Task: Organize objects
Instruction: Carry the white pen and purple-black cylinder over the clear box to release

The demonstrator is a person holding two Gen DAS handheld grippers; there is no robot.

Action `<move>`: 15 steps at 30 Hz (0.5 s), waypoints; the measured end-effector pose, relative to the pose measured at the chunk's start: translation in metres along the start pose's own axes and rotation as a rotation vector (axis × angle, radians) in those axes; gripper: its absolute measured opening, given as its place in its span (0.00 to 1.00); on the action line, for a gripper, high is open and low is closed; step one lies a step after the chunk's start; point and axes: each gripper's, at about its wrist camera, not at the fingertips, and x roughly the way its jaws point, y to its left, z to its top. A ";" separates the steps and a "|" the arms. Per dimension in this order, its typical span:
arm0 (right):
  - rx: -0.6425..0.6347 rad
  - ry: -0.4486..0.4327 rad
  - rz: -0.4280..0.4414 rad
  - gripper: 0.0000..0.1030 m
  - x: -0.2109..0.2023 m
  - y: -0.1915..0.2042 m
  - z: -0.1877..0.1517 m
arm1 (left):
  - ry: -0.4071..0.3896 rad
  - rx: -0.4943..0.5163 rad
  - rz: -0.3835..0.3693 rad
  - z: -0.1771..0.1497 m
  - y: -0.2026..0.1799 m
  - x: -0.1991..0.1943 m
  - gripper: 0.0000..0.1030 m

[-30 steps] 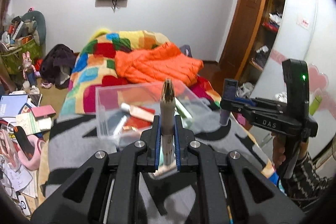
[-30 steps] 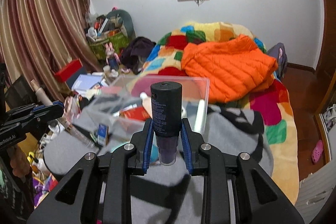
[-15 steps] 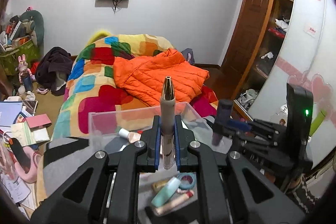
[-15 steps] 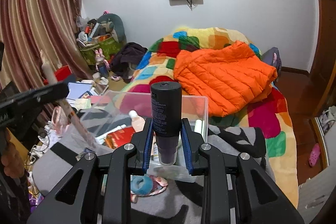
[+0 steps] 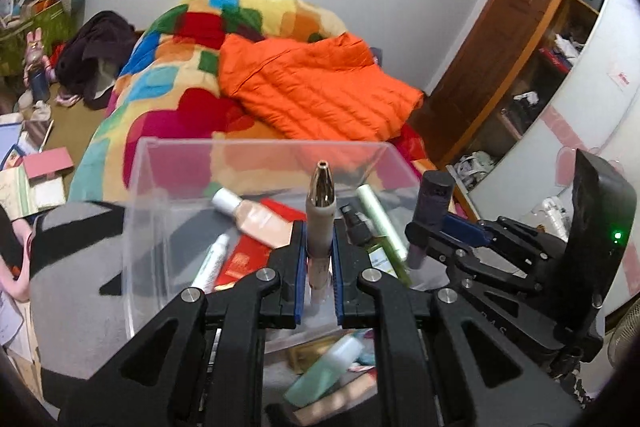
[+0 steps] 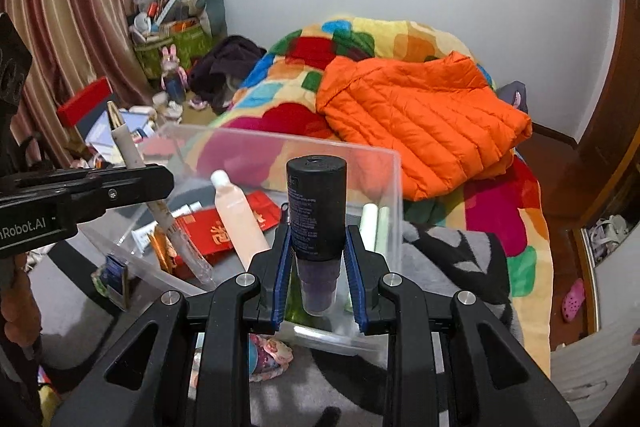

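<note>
A clear plastic box [image 5: 152, 195] stands on a grey blanket [image 5: 76, 287] and holds a peach bottle [image 5: 256, 217], a red packet [image 5: 244, 259], a white tube [image 5: 210, 263] and green tubes [image 5: 380, 223]. My left gripper [image 5: 316, 279] is shut on a beige pen-shaped tube with a gold tip [image 5: 320, 215], upright over the box's near side. My right gripper [image 6: 316, 271] is shut on a dark bottle with a black cap [image 6: 316, 203], upright over the box [image 6: 394, 187]. Each gripper shows in the other's view.
More tubes and small items [image 5: 328, 367] lie on the blanket in front of the box. Behind it is a bed with a patchwork quilt [image 5: 168, 83] and an orange jacket [image 6: 416, 123]. Clutter covers the floor at left [image 6: 120, 123]. A wardrobe [image 5: 532, 67] stands at right.
Both grippers have moved forward and down over the clear box, still holding their items. The box now fills the middle of both views.
</note>
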 end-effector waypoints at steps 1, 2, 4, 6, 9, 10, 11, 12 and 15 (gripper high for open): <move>-0.005 0.009 -0.005 0.23 0.004 0.002 0.000 | 0.005 -0.004 0.009 -0.001 0.003 0.001 0.10; -0.007 0.014 -0.006 0.23 0.007 0.003 0.000 | 0.007 -0.009 0.018 -0.001 0.005 0.002 0.10; -0.014 0.025 -0.005 0.23 0.012 0.006 -0.001 | 0.014 -0.018 0.030 -0.004 0.011 0.003 0.11; -0.023 0.037 0.001 0.23 0.015 0.008 -0.001 | 0.024 -0.025 0.030 -0.006 0.015 0.003 0.12; -0.030 0.042 0.003 0.23 0.017 0.011 -0.001 | 0.037 -0.029 0.033 -0.010 0.020 0.002 0.16; -0.034 0.048 0.004 0.23 0.018 0.011 -0.001 | 0.042 -0.031 0.031 -0.012 0.021 0.002 0.22; -0.034 0.051 0.002 0.23 0.018 0.011 -0.001 | 0.049 -0.034 0.027 -0.013 0.022 0.001 0.32; -0.033 0.053 0.001 0.24 0.018 0.010 -0.002 | 0.055 -0.035 0.023 -0.015 0.022 0.000 0.38; -0.021 0.048 0.006 0.32 0.012 0.008 -0.001 | 0.051 -0.030 0.018 -0.019 0.022 -0.006 0.48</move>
